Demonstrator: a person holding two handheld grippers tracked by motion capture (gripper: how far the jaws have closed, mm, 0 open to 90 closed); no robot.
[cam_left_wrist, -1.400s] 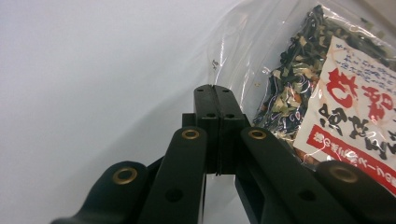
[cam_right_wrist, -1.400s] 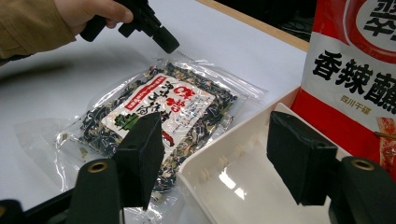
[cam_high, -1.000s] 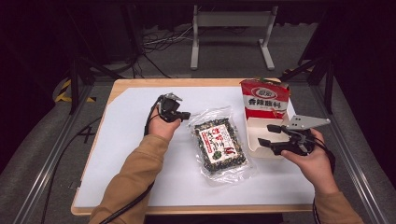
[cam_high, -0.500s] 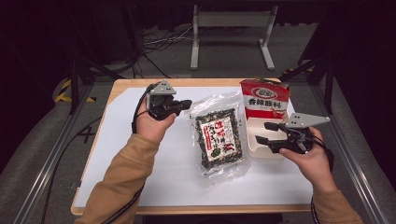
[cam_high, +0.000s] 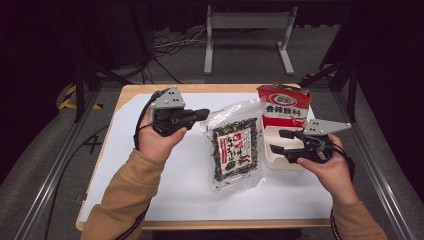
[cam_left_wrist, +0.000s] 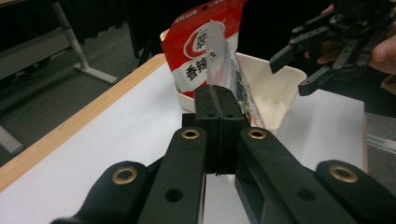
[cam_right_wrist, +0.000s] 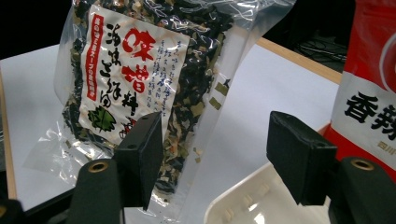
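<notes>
My left gripper (cam_high: 204, 114) pinches the clear dried-seaweed bag (cam_high: 236, 149) upright beside the white tray (cam_high: 272, 153); my right gripper (cam_high: 276, 141) waits open.

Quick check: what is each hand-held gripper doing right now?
Left hand-held gripper: closed on the top edge of the clear seaweed bag, lifting it.
Right hand-held gripper: open, holding nothing.

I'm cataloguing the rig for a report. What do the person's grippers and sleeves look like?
Both grippers are black with two flat, blocky fingers and brass-coloured rivets on the linkages. The left gripper and right gripper each carry a grey three-cornered plate with small holes on top, and a black cable trails from each. The person wears tan long sleeves.
</notes>
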